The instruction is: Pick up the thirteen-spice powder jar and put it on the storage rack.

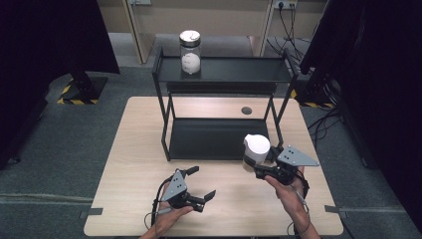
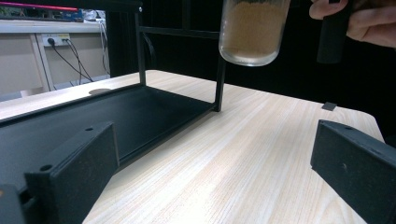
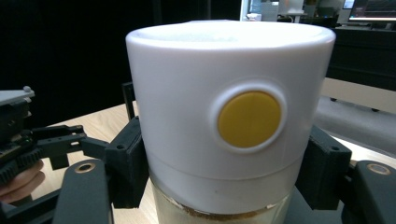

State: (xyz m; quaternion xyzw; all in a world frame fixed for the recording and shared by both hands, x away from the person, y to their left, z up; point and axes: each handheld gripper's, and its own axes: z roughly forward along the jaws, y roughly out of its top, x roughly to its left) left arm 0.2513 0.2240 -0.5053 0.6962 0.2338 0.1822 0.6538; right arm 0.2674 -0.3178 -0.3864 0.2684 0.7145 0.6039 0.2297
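White plastic caps the jar (image 1: 255,151) that the right gripper (image 1: 263,169) holds in the high view, just in front of the black two-tier rack (image 1: 222,74) and over the right part of the pale wooden table (image 1: 134,164). The right hand (image 1: 288,191) comes up from the bottom edge with the wrist angled inward, and the gripper's grey plate faces up. The jar sits at the gripper's tip, on its inner side. The left gripper (image 1: 203,183) rests low near the front of the table, well apart from the jar, its two black jaws spread wide with nothing between them; the left hand (image 1: 166,219) grips it from below. On the rack's top shelf stands another jar with a metal lid (image 1: 190,52), partly filled with something white.

In the left gripper view, both jaws rise from the bottom corners, far apart, with bare tabletop between them. The held jar (image 2: 252,30) hangs clear of the table at the top, its glass body filled with a brown powder, fingers (image 2: 369,23) beside it.

In the right gripper view, the jar (image 3: 229,107) stands upright and very close, its wide white lid bearing a round yellow button. The jaws are clamped on either side at the lid's lower edge, where the glass and brown contents begin.
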